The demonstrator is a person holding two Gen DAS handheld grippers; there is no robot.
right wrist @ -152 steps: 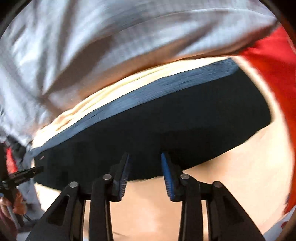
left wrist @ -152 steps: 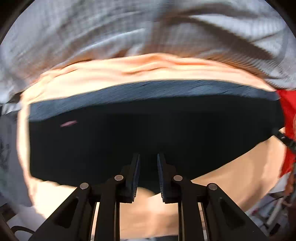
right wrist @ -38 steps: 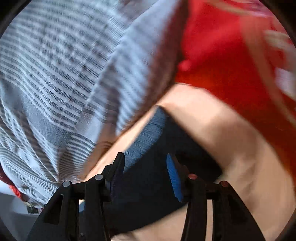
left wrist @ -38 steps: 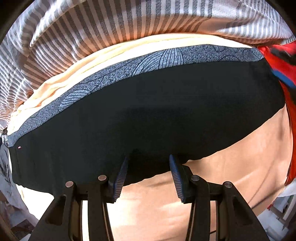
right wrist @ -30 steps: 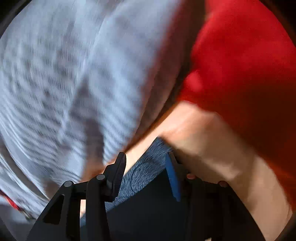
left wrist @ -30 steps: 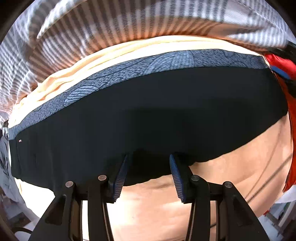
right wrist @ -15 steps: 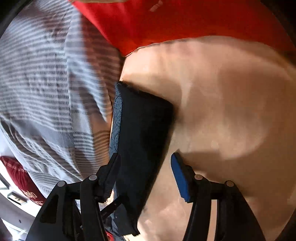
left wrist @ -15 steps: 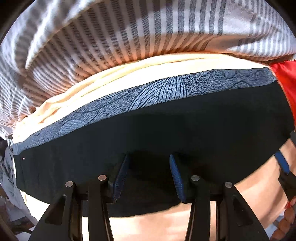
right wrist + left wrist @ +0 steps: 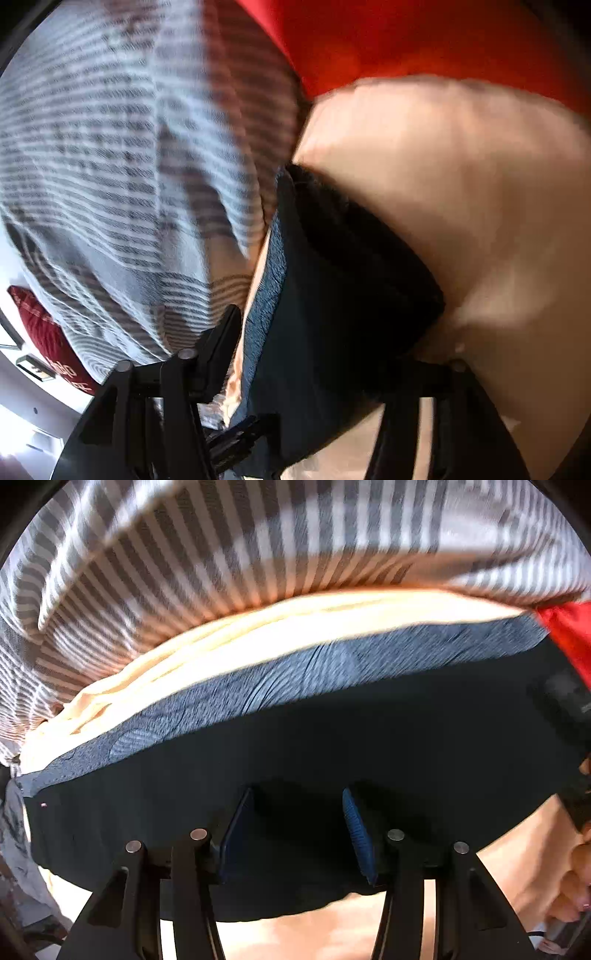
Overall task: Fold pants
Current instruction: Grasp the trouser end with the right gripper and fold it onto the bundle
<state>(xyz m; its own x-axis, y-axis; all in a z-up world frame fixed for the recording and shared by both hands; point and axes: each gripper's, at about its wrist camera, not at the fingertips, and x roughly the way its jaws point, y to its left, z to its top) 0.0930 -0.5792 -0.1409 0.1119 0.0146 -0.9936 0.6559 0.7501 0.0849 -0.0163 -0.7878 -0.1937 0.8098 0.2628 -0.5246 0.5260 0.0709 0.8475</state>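
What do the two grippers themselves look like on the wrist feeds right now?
The left gripper has black angular linkage arms with round silver pivot pins and ribbed blue pads on the inner faces of its fingers. The right gripper has the same black linkages and pins; its pads are hidden.

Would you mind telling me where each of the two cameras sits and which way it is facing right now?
Left wrist view: sits on the left gripper, looking along its open fingers across the dark pants towards the striped fabric; the other gripper's dark body and a hand show at the right edge.
Right wrist view: sits on the right gripper, looking along the pants from one end, fingers spread around them.
Shared: pants, striped fabric, peach sheet, red cloth.
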